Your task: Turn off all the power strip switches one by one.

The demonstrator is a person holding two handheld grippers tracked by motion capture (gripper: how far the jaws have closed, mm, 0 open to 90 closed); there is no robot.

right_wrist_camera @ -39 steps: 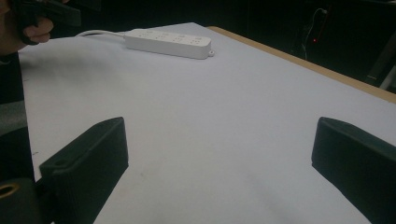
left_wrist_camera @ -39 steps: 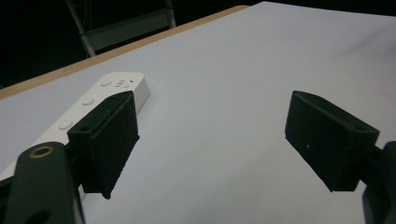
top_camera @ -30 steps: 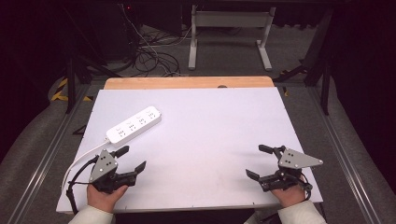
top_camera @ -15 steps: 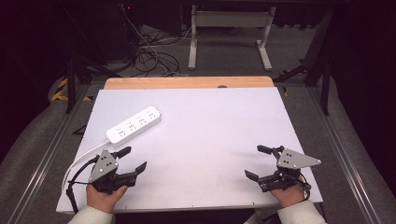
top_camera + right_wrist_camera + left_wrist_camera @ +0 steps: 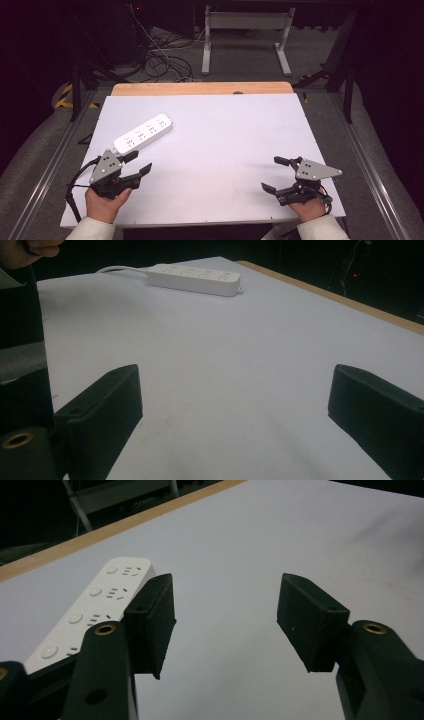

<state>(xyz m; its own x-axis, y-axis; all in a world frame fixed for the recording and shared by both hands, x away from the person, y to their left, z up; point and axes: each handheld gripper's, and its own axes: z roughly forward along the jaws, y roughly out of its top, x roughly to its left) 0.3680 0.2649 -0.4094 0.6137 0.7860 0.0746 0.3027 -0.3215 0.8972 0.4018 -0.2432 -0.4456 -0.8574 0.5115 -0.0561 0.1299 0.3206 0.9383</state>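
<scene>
power strip (image 5: 143, 134): white, with pale grey buttons and dark socket slots
table (image 5: 225, 140): white top, light wood strip along far edge
left gripper (image 5: 136, 163): black, grey plate
right gripper (image 5: 274, 173): black, grey plate
floor (image 5: 45, 140): grey

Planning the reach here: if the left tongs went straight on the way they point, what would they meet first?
Probably nothing: between the open left tongs lies bare white table. The power strip sits just off to one side, so it might get brushed; depth is unclear.

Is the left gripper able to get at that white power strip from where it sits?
Probably yes. The left gripper is open, just short of the power strip, with bare table between them.
</scene>
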